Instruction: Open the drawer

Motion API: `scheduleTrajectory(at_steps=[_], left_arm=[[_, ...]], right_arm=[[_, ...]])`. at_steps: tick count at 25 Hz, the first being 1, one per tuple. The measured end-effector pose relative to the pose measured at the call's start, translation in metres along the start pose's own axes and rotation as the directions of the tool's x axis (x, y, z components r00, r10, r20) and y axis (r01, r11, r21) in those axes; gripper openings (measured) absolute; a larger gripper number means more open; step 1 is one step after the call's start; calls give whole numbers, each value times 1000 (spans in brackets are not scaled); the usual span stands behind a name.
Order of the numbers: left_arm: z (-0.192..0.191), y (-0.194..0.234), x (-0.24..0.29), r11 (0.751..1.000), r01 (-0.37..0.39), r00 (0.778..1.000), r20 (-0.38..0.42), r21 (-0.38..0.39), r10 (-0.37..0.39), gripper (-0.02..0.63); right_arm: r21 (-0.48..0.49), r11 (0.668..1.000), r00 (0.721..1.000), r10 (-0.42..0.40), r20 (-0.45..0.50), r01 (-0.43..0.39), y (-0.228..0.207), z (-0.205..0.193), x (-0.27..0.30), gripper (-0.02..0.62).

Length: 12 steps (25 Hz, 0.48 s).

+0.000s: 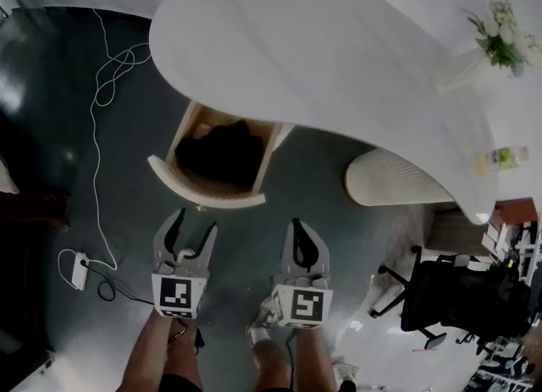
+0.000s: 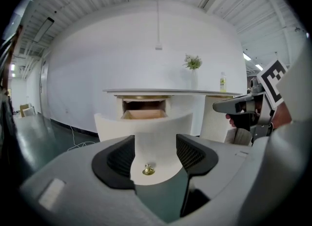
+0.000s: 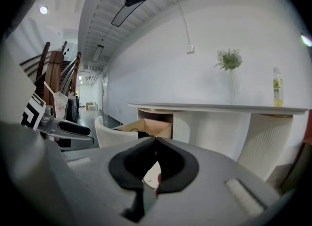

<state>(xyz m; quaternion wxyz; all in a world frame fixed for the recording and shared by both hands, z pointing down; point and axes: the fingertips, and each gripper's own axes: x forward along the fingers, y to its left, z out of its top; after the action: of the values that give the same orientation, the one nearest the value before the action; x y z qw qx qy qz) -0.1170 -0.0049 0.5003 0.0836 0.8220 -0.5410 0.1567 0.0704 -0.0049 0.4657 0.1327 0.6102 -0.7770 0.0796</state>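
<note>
The drawer (image 1: 206, 189) stands pulled out from under the white table (image 1: 339, 69), so the task looks done. The left claw (image 1: 195, 223) is open and empty, lined up with the brass knob (image 2: 148, 170) but apart from it. The right claw (image 1: 298, 226) is closed on nothing.

Two grippers (image 1: 195, 223) (image 1: 298, 228), one drawer (image 1: 207, 192), one desk (image 1: 339, 52), one vase (image 1: 461, 67), one bottle (image 1: 500, 158), one office chair (image 1: 440, 297)

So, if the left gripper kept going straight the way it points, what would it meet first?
Most likely the curved white front of the drawer, near its brass knob; depth is unclear.
</note>
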Motion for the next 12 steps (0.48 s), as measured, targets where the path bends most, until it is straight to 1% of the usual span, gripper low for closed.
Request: scheduleTrajectory(at_steps=[3, 9, 12], left_arm=[[32, -2, -10, 1000, -6, 1000, 8, 4, 6, 268], [109, -7, -28, 1000, -7, 999, 33, 16, 7, 253], [152, -7, -38, 999, -4, 999, 54, 32, 2, 234]], right_arm=[[-9, 1000, 1000, -6, 7, 7, -5, 26, -10, 4], [-11, 1000, 998, -2, 59, 3, -9, 101, -28, 3], [20, 1000, 995, -10, 95, 8, -12, 141, -40, 3]])
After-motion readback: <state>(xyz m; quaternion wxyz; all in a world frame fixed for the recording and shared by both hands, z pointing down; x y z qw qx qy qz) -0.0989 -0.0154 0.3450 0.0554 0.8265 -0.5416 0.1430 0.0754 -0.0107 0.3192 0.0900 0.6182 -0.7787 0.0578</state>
